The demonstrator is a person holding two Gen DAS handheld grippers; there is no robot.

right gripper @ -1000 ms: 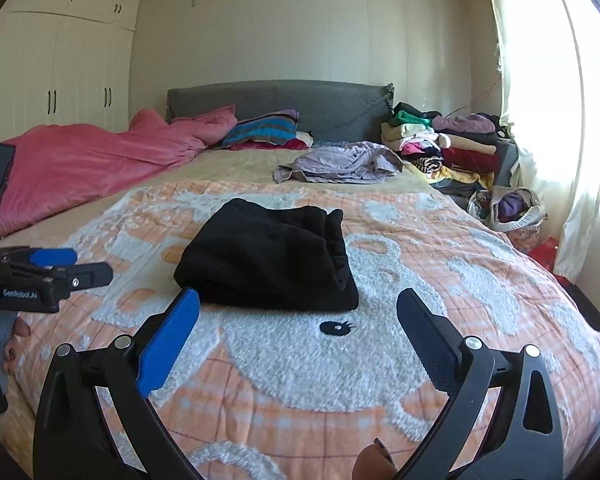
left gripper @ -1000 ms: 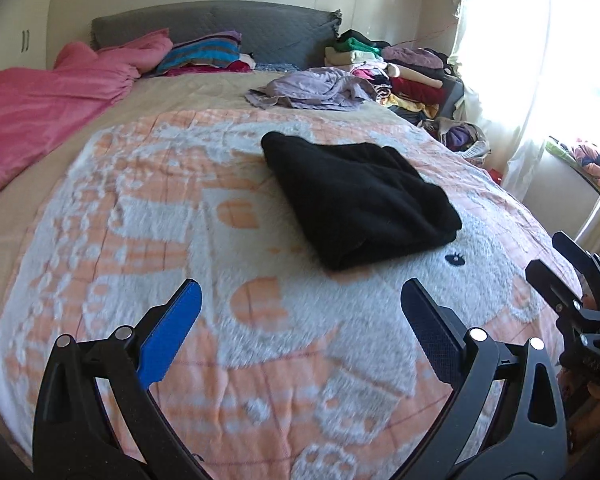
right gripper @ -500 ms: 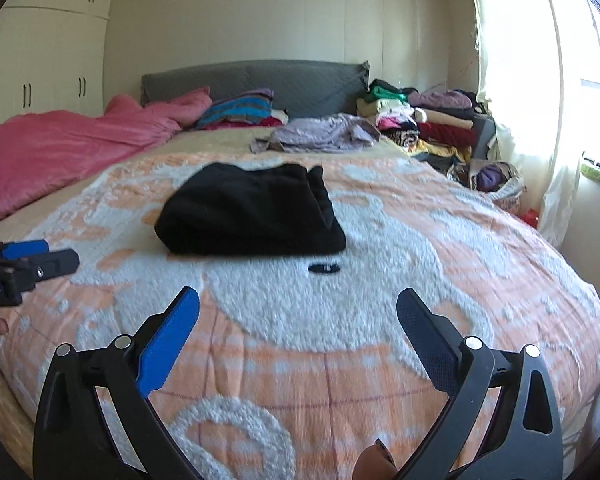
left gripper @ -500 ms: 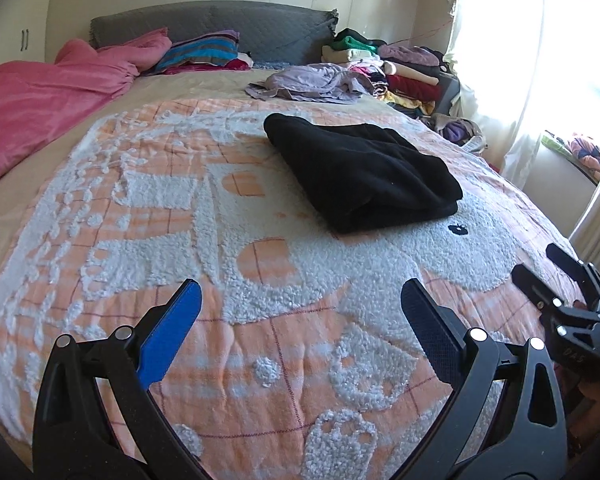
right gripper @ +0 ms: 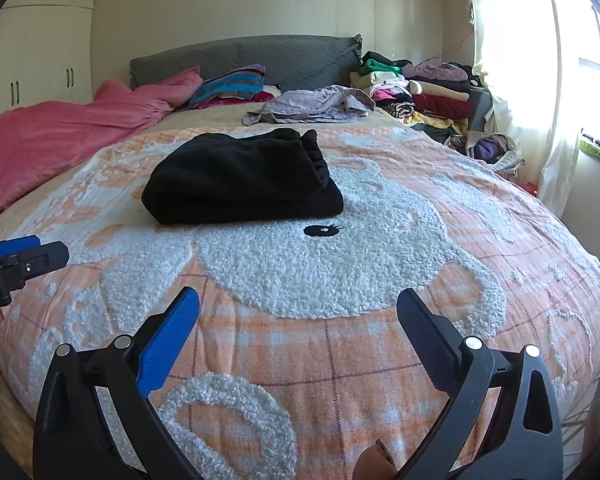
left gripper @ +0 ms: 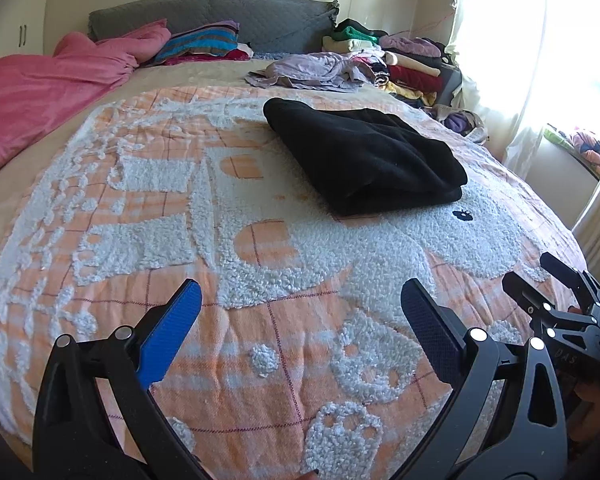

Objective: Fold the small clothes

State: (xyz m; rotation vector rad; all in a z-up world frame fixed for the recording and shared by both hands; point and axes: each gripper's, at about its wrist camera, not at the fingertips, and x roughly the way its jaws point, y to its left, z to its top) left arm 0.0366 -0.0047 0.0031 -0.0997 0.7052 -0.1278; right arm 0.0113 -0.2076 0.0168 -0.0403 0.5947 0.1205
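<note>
Your left gripper (left gripper: 300,312) hangs over the near end of the orange-and-white blanket (left gripper: 260,360), jaws spread wide, gripping nothing. Your right gripper (right gripper: 298,316) is the same — fingers far apart and empty. The folded black garment (right gripper: 240,178) lies flat mid-bed on the blanket, well apart from both grippers. Beyond it — a crumpled lilac garment (right gripper: 316,106) near the grey headboard (right gripper: 260,58), and a pink duvet (left gripper: 40,84) on the left.

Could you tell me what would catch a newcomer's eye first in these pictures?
A folded black garment lies alone mid-bed on the orange and white blanket. A pink duvet is heaped along the left side, and a stack of clothes sits by the headboard on the right.
</note>
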